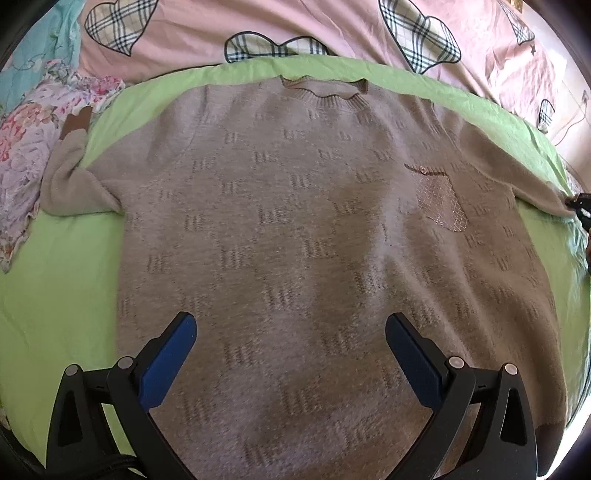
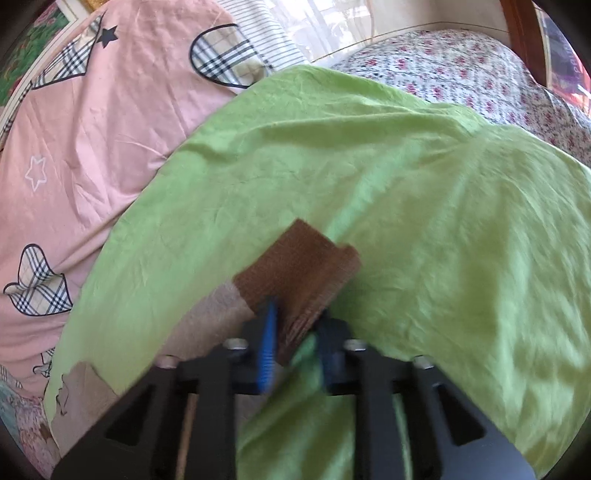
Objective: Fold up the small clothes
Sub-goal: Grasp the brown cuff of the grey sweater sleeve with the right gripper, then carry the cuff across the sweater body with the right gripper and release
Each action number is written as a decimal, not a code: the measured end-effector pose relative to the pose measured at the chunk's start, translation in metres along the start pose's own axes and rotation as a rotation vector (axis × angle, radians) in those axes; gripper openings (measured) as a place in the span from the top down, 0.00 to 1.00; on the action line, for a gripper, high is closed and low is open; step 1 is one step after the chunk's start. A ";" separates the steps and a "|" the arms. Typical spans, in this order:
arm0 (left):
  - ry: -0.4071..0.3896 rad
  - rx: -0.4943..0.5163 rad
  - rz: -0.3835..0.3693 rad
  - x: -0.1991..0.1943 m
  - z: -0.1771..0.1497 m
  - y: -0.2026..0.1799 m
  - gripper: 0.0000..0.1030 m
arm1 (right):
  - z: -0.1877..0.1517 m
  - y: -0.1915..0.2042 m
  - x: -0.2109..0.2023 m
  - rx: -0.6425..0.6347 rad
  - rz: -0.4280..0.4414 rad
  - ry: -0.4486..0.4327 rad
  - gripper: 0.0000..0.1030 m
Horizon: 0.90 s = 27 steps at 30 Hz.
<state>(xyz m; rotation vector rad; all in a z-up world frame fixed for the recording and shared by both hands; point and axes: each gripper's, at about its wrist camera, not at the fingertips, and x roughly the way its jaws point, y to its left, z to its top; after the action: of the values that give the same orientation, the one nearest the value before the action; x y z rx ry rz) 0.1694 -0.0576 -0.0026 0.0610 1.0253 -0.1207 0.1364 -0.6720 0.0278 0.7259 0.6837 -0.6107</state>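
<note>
One beige knit sweater [image 1: 295,229] lies spread flat, front up, on one green sheet [image 1: 55,295], and fills the space ahead of and between the fingers of the left gripper [image 1: 290,325]. Those jaws stand wide apart and hold nothing; the two blue pads [image 1: 166,365] hover over the lower body of the sweater. Far ahead of the left jaw, beyond the sweater's left sleeve [image 1: 77,177], lies one crumpled floral garment [image 1: 29,155], cut off by the frame edge. Straight ahead of the jaws is the collar [image 1: 325,90], and ahead of the right jaw sits one shiny checked chest pocket [image 1: 441,201]. Past the collar runs a pink quilt with plaid hearts [image 1: 332,29]. The right sleeve runs off to the frame edge, where the right gripper [image 1: 581,206] shows only as a dark sliver.

In the right wrist view, the right gripper [image 2: 299,325] is closed nearly tight on the one brown cuff [image 2: 303,273] of that sleeve; the picture is blurred, so the exact grip line is hard to make out. Some green sheet [image 2: 424,221] bunches between the jaws below the cuff. Left of the jaws the beige sleeve trails away, partly hidden by the gripper body.
</note>
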 end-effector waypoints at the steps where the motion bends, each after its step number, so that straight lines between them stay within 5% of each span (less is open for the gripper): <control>1: 0.003 -0.001 -0.005 0.002 0.000 0.000 0.01 | 0.000 0.006 -0.003 -0.019 0.009 -0.003 0.91; 9: 0.000 -0.022 -0.039 0.002 -0.002 0.006 0.01 | -0.052 0.108 -0.048 -0.186 0.285 0.053 0.92; 17: 0.002 -0.090 -0.125 -0.005 -0.006 0.036 0.01 | -0.151 0.244 -0.052 -0.223 0.645 0.265 0.92; 27: -0.034 -0.155 -0.215 -0.008 -0.007 0.081 0.01 | -0.304 0.395 -0.029 -0.388 0.831 0.543 0.92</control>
<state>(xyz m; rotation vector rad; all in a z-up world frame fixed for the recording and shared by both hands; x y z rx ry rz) 0.1696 0.0242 -0.0002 -0.1919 1.0019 -0.2365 0.2919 -0.1978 0.0316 0.7332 0.8781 0.4924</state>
